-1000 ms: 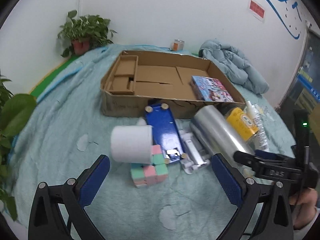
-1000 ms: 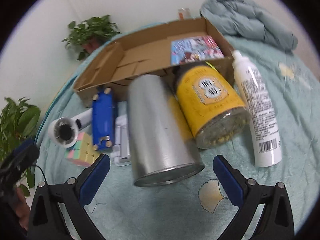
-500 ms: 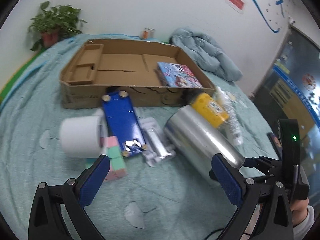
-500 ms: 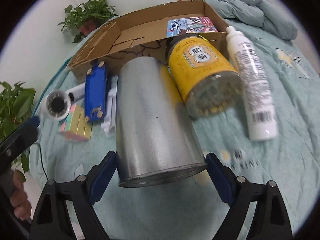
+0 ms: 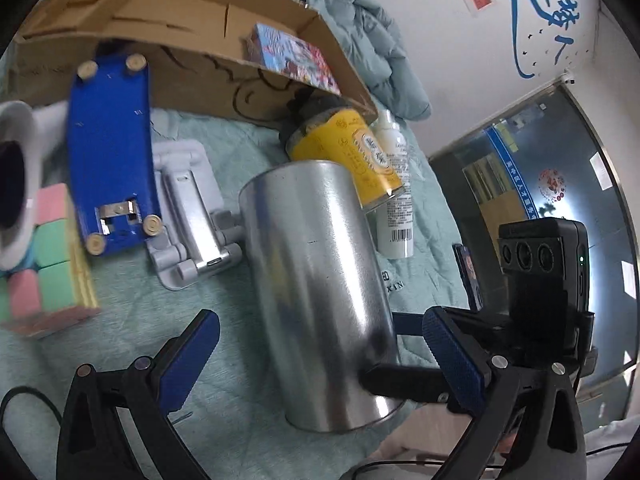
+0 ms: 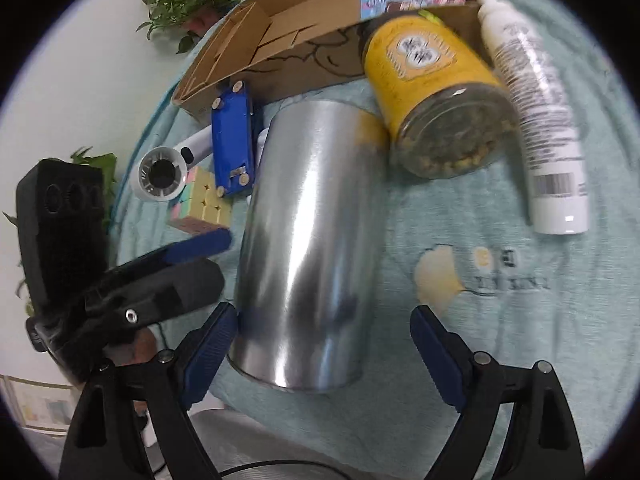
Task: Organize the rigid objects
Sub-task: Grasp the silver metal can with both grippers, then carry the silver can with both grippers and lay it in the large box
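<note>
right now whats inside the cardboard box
A colourful printed box lies at the right end of the cardboard box; cardboard dividers sit at the left end. The rest of the visible floor is bare cardboard. The near wall hides the strip of floor just behind it.

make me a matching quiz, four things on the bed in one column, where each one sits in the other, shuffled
Things:
1. silver can
2. yellow jar
3. colourful picture box
4. pastel cube

Places:
A. inside the cardboard box
B. partly under the white round device, beside the blue plate
C. between the white bottle and the silver can
D. lying on the blanket, between the fingers of the right gripper

Pairs: 1-D, 2-C, 3-A, 4-B
</note>
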The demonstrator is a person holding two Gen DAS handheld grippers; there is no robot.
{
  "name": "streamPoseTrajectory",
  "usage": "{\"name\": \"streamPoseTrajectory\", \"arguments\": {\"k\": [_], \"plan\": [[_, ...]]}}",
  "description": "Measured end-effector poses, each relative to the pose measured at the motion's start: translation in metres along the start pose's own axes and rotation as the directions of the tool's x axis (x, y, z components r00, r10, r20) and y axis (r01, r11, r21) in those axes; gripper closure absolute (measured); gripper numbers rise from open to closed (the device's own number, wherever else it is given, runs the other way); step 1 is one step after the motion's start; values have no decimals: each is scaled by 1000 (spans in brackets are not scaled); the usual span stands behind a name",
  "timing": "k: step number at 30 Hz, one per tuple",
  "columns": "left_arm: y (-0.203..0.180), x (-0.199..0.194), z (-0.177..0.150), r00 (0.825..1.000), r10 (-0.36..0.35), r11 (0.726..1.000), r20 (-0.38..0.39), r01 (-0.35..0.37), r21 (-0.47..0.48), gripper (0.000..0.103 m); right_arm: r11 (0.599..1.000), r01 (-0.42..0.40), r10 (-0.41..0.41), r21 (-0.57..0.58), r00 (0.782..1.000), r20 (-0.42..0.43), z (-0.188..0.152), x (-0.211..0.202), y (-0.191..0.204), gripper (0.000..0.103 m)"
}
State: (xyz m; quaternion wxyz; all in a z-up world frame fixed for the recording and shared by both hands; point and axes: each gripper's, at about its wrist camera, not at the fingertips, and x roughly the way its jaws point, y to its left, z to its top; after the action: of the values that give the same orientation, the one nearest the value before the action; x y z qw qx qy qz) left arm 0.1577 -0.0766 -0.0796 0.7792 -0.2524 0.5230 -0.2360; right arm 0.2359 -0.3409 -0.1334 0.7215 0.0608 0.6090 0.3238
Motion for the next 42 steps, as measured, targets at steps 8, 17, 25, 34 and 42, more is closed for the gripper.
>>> {"name": "streamPoseTrajectory", "arguments": {"k": [8, 17, 25, 34, 42], "plan": [[4, 35, 5, 994, -49, 999, -101, 47, -23, 15, 999, -38, 38, -3, 998, -46, 7, 34, 13, 14], [19, 41, -2, 990, -112, 989, -82, 103, -110, 19, 994, 85, -86, -66, 996, -11, 6, 52, 42, 11], [15, 40, 0, 992, -102, 991, -71, 95, -96, 19, 991, 108, -108, -74, 994, 2, 4, 65, 54, 11], [-27, -2, 3, 997, -59, 998, 54, 58, 22, 20, 984, 88, -71, -152, 991, 111, 5, 34, 65, 12], [-78, -73, 42, 974, -25, 988, 226, -10, 155, 20, 955, 93, -2, -280, 951, 309, 27, -21, 107, 13]]}}
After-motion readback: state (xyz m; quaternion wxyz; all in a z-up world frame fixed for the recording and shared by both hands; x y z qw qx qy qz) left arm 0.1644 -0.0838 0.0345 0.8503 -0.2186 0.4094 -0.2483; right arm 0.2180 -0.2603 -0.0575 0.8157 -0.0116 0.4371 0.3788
